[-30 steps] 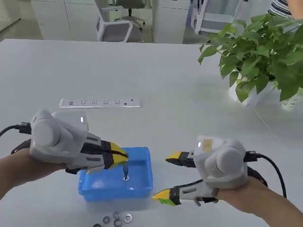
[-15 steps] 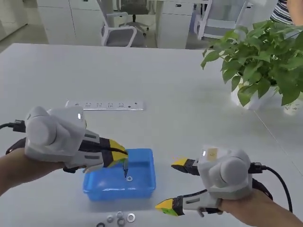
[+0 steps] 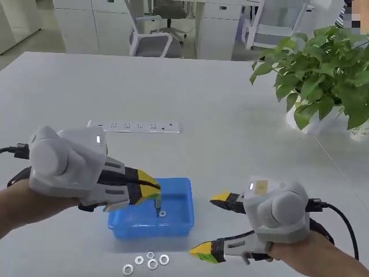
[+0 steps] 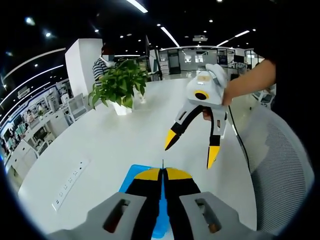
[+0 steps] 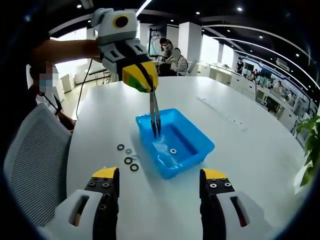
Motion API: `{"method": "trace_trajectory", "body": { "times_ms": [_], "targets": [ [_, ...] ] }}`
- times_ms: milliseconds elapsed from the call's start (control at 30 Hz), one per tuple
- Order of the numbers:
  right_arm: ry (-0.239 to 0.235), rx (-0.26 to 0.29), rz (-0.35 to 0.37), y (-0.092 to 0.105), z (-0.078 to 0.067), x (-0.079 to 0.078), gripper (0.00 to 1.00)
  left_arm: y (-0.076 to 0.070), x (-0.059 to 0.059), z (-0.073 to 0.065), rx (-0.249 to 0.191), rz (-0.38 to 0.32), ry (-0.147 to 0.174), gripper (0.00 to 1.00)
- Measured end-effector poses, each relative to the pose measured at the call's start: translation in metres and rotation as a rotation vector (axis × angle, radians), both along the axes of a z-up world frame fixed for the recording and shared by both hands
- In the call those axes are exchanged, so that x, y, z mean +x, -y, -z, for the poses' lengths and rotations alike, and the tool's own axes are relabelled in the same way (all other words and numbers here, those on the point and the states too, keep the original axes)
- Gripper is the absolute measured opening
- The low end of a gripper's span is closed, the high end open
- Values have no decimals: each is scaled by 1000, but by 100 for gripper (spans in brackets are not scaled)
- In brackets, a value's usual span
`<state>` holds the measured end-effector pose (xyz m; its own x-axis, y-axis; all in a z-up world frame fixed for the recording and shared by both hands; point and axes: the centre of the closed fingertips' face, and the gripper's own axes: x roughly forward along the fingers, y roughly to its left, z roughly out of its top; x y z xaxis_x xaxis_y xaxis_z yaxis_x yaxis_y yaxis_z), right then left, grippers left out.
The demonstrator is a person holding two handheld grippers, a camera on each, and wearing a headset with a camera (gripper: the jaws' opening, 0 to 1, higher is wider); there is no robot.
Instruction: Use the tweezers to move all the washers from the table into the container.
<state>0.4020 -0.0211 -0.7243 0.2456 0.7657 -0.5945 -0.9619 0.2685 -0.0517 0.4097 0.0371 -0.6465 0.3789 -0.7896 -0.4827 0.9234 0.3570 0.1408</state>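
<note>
A broad, pale grey table [image 3: 230, 144] stands in an open office, with swivel chairs [image 3: 153, 40] and white cabinets behind it. A white power strip [image 3: 134, 126] lies flat on the table well beyond the jaws. A leafy green plant [image 3: 323, 75] in a white pot sits off past the right gripper.

The left gripper [image 3: 151, 188], held in a hand, points across towards the right one. Its yellow-tipped jaws are pressed together, clamped on the tweezers [image 5: 155, 117]. The tweezers hang straight down from the jaw tips into the blue container [image 3: 173, 226]. Their points are just beside one washer [image 3: 163, 214] lying on the container's floor.

The right gripper [image 3: 203, 225] is held level, its jaws spread wide apart with nothing between them, aimed at the container's side.

A small cluster of washers [image 3: 151, 262] lies on the table just outside the container's wall. In the right gripper view they lie ahead of its left jaw.
</note>
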Motion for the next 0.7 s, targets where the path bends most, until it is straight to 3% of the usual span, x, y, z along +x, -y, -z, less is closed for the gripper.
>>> {"method": "trace_trajectory", "body": {
  "times_ms": [267, 700],
  "targets": [
    [12, 2, -30, -3, 0, -6, 65, 8, -12, 3, 3, 14, 2, 5],
    [15, -5, -36, -3, 0, -8, 64, 10, -16, -5, -14, 13, 12, 5]
  ]
}}
